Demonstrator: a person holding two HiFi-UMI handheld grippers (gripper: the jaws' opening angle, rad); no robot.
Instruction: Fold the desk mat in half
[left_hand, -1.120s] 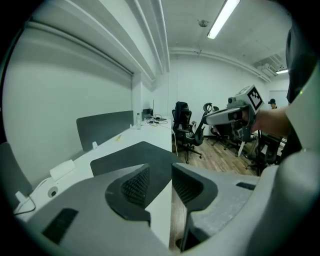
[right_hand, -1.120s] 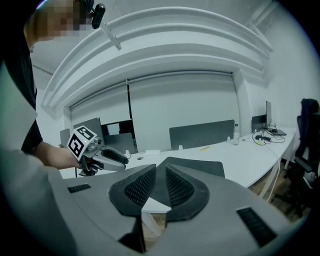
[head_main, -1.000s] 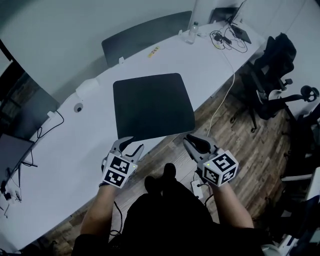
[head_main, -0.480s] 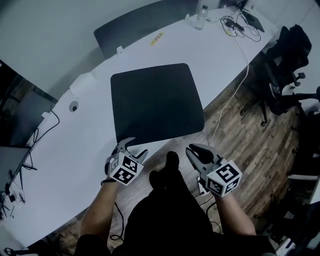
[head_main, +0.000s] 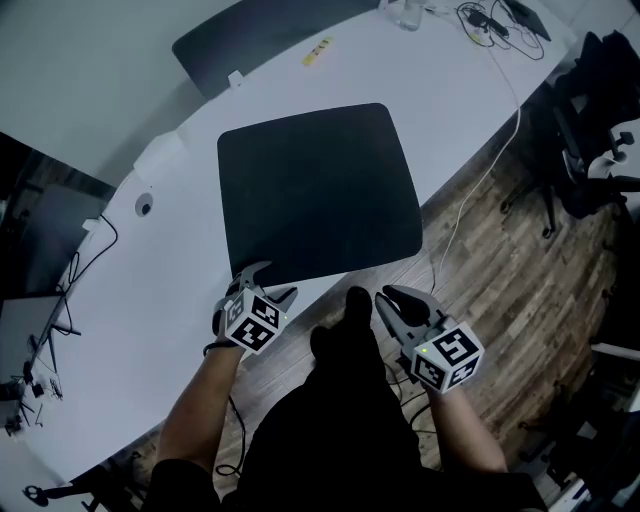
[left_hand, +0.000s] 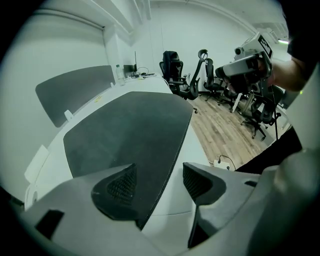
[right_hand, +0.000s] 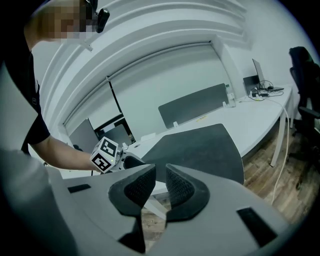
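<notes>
The desk mat (head_main: 318, 195) lay flat and unfolded just ahead of my left gripper (head_main: 268, 282), whose jaws were opening over its near corner, readying the first grab I judged, while my right gripper (head_main: 393, 299) hung alongside, nearly closed, empty.

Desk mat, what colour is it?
The mat is plain black, no pattern; the head view shows it best.

Legible txt: none.
Black-and-white marker cubes (head_main: 250, 322): square codes only, no letters/nos.
Small yellow strip (head_main: 318, 50) on white surface (head_main: 130, 330): print too small to read.
</notes>
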